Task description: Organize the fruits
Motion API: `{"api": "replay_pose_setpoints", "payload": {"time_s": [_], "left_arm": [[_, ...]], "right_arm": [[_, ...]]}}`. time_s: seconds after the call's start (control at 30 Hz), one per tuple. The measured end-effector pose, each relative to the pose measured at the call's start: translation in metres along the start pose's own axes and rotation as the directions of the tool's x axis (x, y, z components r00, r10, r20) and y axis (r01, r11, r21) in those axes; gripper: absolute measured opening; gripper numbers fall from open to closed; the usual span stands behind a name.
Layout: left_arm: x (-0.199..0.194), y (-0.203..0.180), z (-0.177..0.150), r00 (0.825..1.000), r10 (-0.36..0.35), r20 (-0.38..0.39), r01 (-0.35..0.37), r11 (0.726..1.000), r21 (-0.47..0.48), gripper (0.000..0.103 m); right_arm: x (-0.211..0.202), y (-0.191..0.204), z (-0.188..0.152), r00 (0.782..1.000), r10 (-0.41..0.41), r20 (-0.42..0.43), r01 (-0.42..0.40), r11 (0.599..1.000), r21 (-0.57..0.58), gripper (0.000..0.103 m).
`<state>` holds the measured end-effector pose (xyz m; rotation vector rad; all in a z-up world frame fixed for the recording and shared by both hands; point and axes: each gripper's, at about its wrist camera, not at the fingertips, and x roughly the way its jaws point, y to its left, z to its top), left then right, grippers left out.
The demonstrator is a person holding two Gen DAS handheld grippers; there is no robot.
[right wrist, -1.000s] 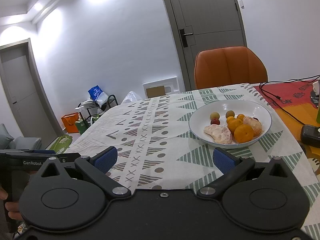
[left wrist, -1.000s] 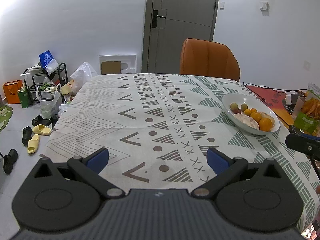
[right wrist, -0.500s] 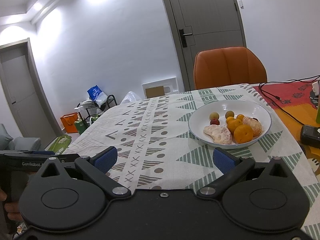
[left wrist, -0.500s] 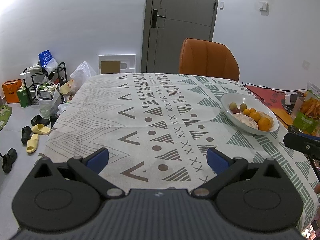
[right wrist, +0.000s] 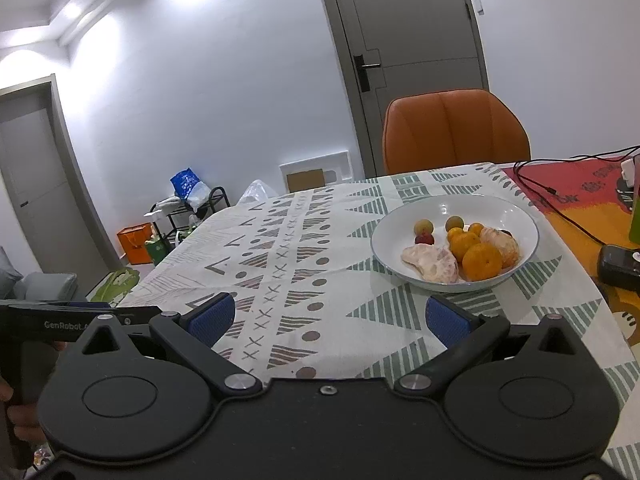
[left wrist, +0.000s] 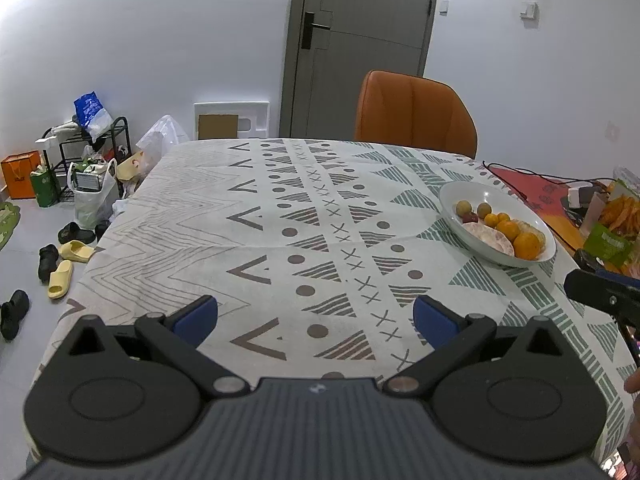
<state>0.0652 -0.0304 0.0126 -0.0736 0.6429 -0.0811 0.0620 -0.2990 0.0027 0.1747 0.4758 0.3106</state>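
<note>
Both my left tool [left wrist: 315, 318] and right tool [right wrist: 327, 316] hang spread and empty over the patterned counter [right wrist: 288, 240], fruits [right wrist: 466, 250] gathered in the white bowl [right wrist: 416, 210], so any reach should stay gentle.

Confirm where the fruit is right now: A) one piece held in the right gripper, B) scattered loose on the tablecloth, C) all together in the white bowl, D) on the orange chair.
C: the oranges, peeled pieces and small round fruits all lie in the white bowl, and the right gripper is open and empty.
</note>
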Motion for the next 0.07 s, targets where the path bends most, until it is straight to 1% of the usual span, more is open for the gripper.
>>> {"api": "replay_pose_setpoints", "payload": {"time_s": [0.07], "left_arm": [[-0.0005, -0.0002, -0.0002, 1.000, -0.002, -0.001, 0.002, 1.000, 0.000, 0.103]], "right_arm": [[0.0000, -0.0004, -0.0014, 1.000, -0.001, -0.001, 0.001, 1.000, 0.000, 0.103]]}}
